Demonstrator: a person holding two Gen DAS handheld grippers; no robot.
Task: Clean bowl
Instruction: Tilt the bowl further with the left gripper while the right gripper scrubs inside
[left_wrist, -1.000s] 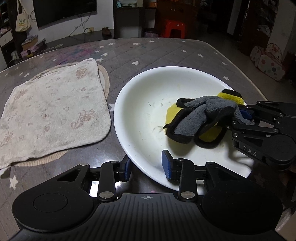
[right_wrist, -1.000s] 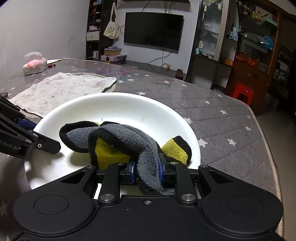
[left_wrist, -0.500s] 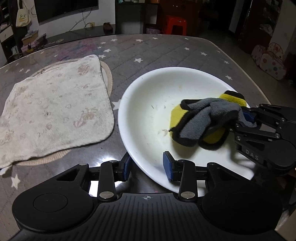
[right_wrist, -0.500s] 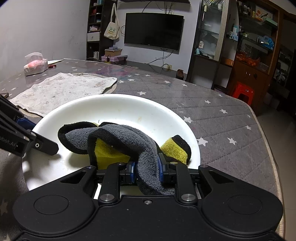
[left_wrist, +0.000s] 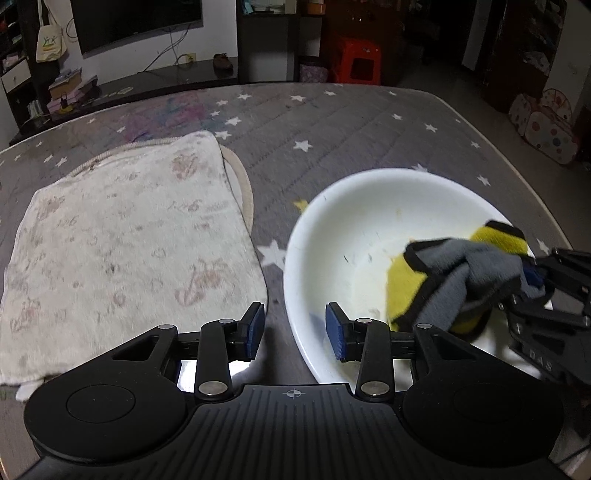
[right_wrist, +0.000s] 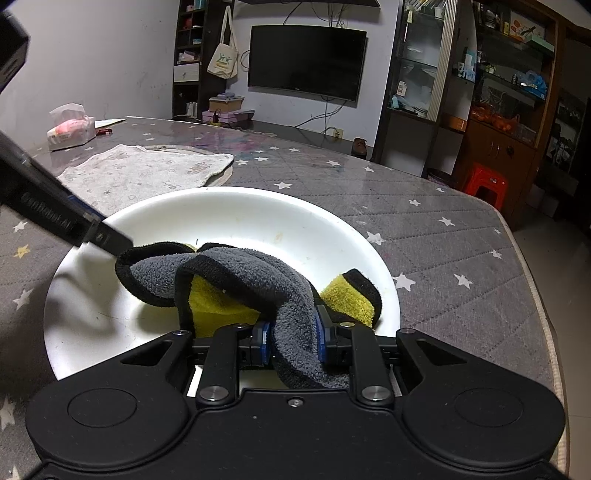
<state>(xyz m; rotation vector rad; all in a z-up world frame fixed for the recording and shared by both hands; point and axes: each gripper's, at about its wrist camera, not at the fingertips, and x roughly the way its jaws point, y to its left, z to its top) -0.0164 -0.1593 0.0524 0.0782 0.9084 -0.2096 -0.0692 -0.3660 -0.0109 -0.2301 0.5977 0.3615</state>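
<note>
Left gripper (left_wrist: 295, 328) has slid left; its closing jaws straddle the bowl (left_wrist: 369, 206) rim without touching. Right gripper (right_wrist: 291, 338) stays pinching cloth (right_wrist: 236, 273) inside: wiping unsupported.

1. White bowl (right_wrist: 258, 221) sits upright on the star-print cover, wide and shallow, faint specks and yellowish smears inside.
2. Grey-and-yellow cloth (right_wrist: 236, 273), black-edged, lies bunched inside the bowl toward its five o'clock side in the left wrist view.
</note>
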